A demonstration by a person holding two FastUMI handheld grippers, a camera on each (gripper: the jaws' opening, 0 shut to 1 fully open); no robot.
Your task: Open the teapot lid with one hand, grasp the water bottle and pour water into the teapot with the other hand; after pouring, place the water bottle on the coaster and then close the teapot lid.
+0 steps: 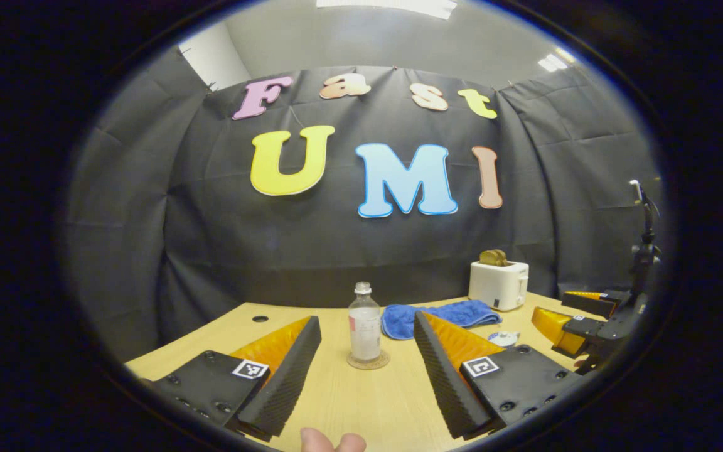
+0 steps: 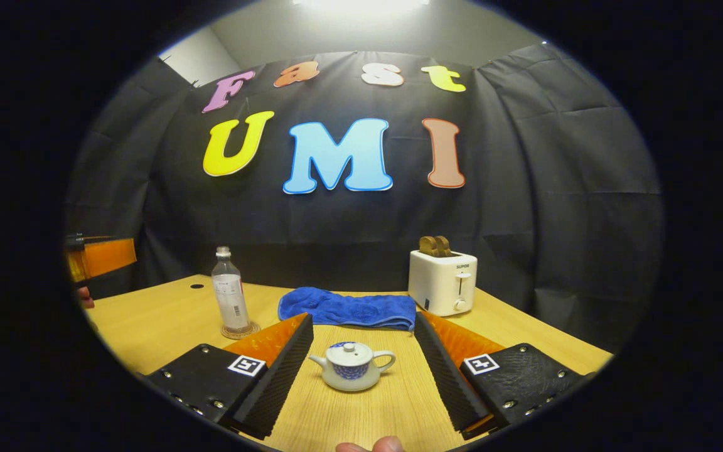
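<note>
In the right gripper view the right gripper [image 2: 361, 370] stands wide apart and holds nothing, and the teapot [image 2: 352, 366] sits on the table [image 2: 148, 326] dead ahead at 12 o'clock, framed between the two fingers but touching neither; its lid [image 2: 349, 353] is on, spout toward 9 o'clock and handle toward 3 o'clock, so the pot's long axis runs across the line of the fingers. In the left gripper view the left gripper [image 1: 366, 370] is likewise wide and bare, with the water bottle [image 1: 364, 326] upright at 12 o'clock, standing on the coaster [image 1: 368, 360], its long axis vertical. So each gripper faces its own thing: the right is nearer the teapot, the left nearer the bottle. A closed pot with the bottle on its coaster fits both a pour yet to come and one already finished; the pictures do not settle which
</note>
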